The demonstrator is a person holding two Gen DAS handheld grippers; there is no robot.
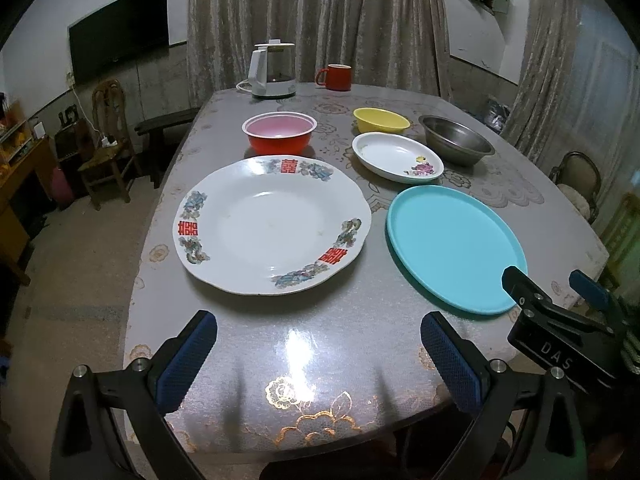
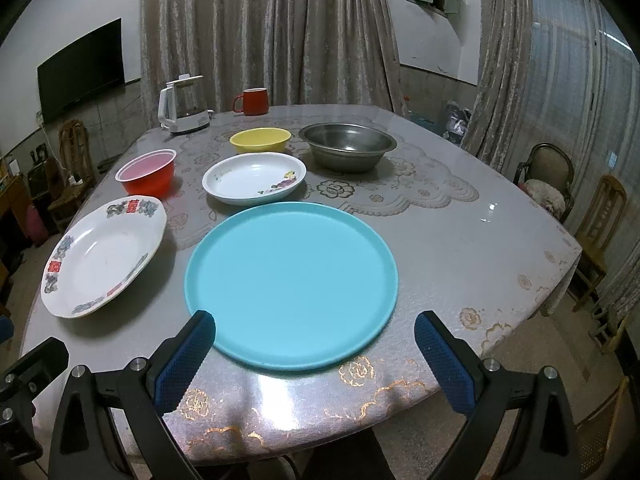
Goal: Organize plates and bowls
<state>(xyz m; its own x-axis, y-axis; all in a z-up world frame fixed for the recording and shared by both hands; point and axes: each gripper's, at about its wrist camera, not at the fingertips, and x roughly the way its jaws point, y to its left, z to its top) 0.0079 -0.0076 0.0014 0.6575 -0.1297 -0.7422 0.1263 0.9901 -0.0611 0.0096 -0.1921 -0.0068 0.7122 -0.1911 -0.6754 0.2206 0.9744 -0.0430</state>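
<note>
A large white plate with red and blue patterns (image 1: 272,224) (image 2: 104,256) lies near the front left of the table. A flat turquoise plate (image 1: 452,244) (image 2: 292,280) lies to its right. Behind them are a small white flowered dish (image 1: 396,156) (image 2: 254,176), a red bowl (image 1: 280,132) (image 2: 148,176), a yellow bowl (image 1: 380,120) (image 2: 260,140) and a steel bowl (image 1: 456,140) (image 2: 346,146). My left gripper (image 1: 320,352) is open and empty, in front of the white plate. My right gripper (image 2: 316,352) (image 1: 552,284) is open and empty, at the turquoise plate's near edge.
A white kettle (image 1: 272,70) (image 2: 182,106) and a red mug (image 1: 336,77) (image 2: 252,101) stand at the far edge of the table (image 1: 312,340). Wooden chairs (image 1: 108,144) (image 2: 548,184) stand on both sides. Curtains hang behind the table.
</note>
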